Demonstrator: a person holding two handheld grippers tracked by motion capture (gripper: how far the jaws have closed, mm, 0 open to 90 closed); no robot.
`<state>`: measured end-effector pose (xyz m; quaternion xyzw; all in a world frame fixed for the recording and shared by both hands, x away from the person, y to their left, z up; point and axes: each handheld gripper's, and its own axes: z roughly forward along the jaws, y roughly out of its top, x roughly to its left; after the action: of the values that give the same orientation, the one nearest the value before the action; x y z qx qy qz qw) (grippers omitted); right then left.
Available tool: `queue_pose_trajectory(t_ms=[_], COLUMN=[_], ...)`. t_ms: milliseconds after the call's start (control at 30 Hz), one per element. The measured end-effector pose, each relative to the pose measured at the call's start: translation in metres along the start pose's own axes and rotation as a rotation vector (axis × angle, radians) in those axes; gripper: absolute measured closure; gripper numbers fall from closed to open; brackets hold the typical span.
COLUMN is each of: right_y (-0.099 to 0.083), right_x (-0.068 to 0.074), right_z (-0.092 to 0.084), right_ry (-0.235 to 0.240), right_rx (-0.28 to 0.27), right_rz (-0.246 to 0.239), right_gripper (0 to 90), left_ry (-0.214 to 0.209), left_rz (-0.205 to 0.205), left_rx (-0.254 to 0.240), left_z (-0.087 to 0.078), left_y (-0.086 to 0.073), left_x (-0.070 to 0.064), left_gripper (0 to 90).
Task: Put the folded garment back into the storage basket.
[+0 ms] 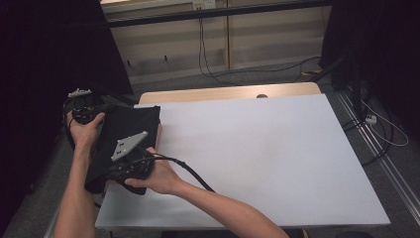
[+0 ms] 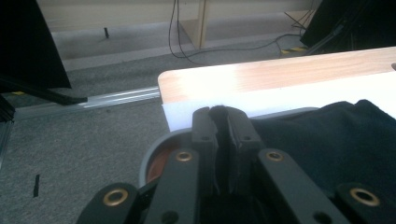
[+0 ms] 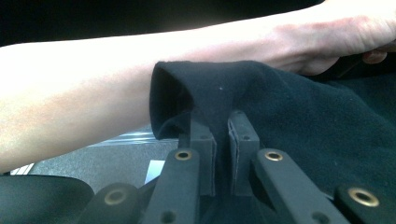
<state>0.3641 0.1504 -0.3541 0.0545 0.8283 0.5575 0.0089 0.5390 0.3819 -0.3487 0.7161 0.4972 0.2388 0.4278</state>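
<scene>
Our left gripper (image 2: pixel 221 122) is clenched on one edge of the black cloth (image 1: pixel 130 130), and our right gripper (image 3: pixel 224 128) pinches another fold of it. The cloth hangs between them over the white table's (image 1: pixel 257 148) near-left corner, above a grey bin (image 2: pixel 156 149) beside the table. We judge that the thin pinches could slip if we pull apart too hard, dropping the cloth off the edge.
</scene>
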Motion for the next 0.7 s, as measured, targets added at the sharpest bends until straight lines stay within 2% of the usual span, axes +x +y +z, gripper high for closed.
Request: queue_pose_trajectory(t_ms=[433,700], right_y=[-0.0047,-0.0072], right_x=[-0.0042,-0.0034], right_z=[0.0054,0.0080], right_ry=[-0.006,-0.009], right_rx=[0.012,0.031], right_rz=[0.016,0.015], right_gripper=[83.2,83.2], left_ry=[-0.011,-0.019], left_rz=[0.021,0.018], left_rx=[0.012,0.018], left_z=[0.0050,0.0092], left_y=[-0.0010,-0.0068], left_x=[0.0006,0.0020], left_gripper=[83.3,83.2])
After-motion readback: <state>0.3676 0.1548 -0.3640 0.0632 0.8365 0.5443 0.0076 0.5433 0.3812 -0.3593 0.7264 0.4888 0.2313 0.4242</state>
